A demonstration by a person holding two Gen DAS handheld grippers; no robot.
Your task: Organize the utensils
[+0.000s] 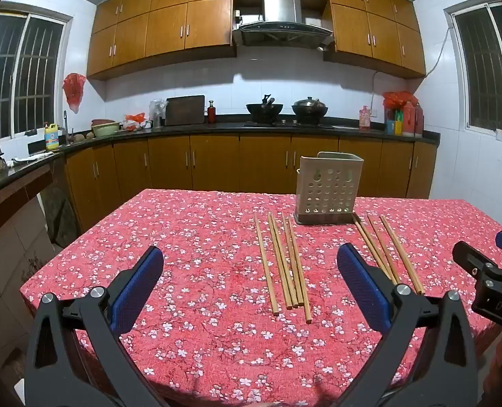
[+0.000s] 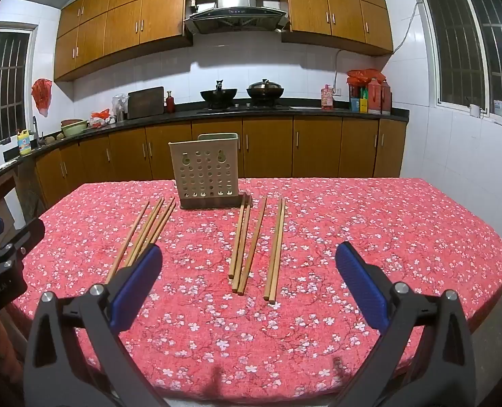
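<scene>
Two groups of wooden chopsticks lie on a red floral tablecloth in front of a beige perforated utensil holder [image 1: 327,188] [image 2: 205,171]. The left group [image 1: 285,263] [image 2: 146,234] lies left of the holder, the right group [image 1: 388,251] [image 2: 256,244] right of it. My left gripper [image 1: 251,268] is open and empty, hovering above the table's near side with the left group between its fingers in view. My right gripper [image 2: 249,266] is open and empty, with the right group between its fingers in view. Each gripper shows at the edge of the other's view.
The table [image 1: 190,234] stands in a kitchen with brown cabinets [image 1: 217,162] behind it. The counter holds woks on a stove [image 1: 286,110], bottles and bowls. Tiled floor [image 1: 0,257] lies left of the table; a white wall [image 2: 468,162] is on the right.
</scene>
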